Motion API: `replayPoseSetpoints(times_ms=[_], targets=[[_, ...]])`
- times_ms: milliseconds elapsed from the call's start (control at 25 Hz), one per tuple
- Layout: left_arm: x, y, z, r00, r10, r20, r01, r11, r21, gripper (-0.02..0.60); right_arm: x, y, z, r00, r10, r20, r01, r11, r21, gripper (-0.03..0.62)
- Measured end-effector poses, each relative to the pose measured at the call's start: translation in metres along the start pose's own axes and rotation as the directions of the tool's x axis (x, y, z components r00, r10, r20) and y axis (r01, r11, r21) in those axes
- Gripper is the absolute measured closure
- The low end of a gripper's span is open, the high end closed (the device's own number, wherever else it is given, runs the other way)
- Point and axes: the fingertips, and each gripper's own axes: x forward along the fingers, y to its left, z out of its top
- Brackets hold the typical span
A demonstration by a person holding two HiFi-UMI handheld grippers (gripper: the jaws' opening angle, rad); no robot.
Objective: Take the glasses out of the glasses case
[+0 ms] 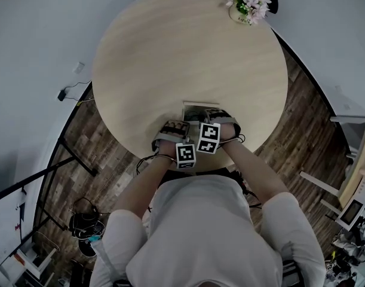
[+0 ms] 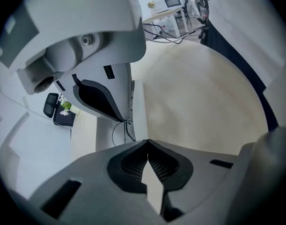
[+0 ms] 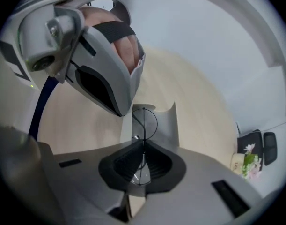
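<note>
Pinching the glasses [image 3: 145, 123], the right claw [image 3: 143, 143] is held over the glasses case [image 3: 169, 123]. The case's edge is clamped by the left claw [image 2: 147, 142].

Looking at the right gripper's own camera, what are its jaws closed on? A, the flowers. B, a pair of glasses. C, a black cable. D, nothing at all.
B: the right gripper is shut on the thin wire-rimmed glasses, whose lens rises from its tips over the open grey glasses case.
</note>
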Motion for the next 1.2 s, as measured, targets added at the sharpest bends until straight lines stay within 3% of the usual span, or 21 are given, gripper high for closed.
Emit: replayPoseSetpoints(times_ms=[240, 800, 1200], targets=[[-0.001, -0.001, -0.001, 1.0, 0.001, 0.001, -0.001, 1.0, 0.019, 0.577, -0.017, -0.007, 0.001, 0.993, -0.117, 0.014, 0.116, 0.993, 0.022, 0.576], [0.001, -0.001, -0.001, 1.0, -0.002, -0.006, 0.003, 0.999, 0.051, 0.577, -0.075, -0.018, -0.014, 0.971, -0.236, 0.029, 0.233, 0.969, 0.083, 0.576], [0.001, -0.002, -0.002, 1.0, -0.002, -0.026, 0.004, 0.999, 0.045, 0.577, -0.101, -0.004, -0.087, 0.973, -0.231, -0.03, 0.232, 0.955, 0.186, 0.576]])
